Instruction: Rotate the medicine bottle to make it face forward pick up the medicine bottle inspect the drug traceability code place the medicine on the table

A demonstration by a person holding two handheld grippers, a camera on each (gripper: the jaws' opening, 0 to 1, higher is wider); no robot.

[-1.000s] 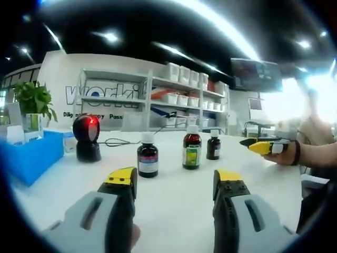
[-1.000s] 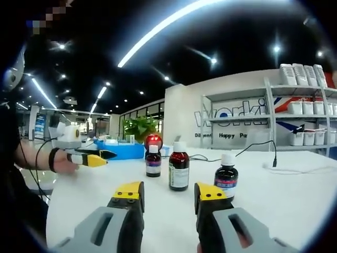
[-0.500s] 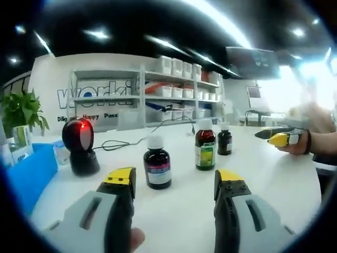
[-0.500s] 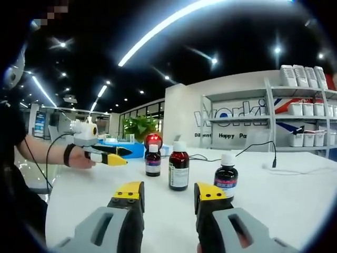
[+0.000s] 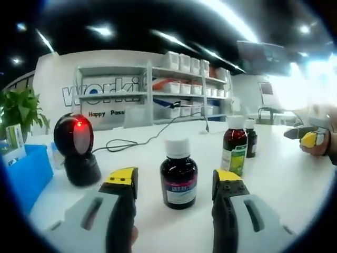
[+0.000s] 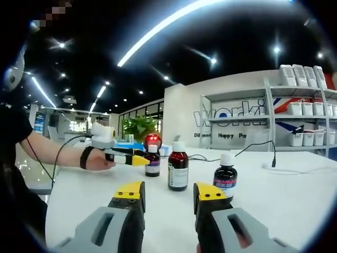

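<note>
Large white table [image 5: 295, 174] before white shelving [image 5: 158, 97] with bins. Blue bin [image 5: 23, 174] at the table's left edge, black scanner [image 5: 76, 150] with red light beside it. Three brown medicine bottles upright near the table's middle: nearest bottle [image 5: 179, 174] between the tips of the left gripper [image 5: 175, 182], jaws wide, not touching; middle bottle [image 6: 178, 165]; third bottle [image 6: 225, 176] just beyond the right gripper [image 6: 169, 194], jaws parted, empty
</note>
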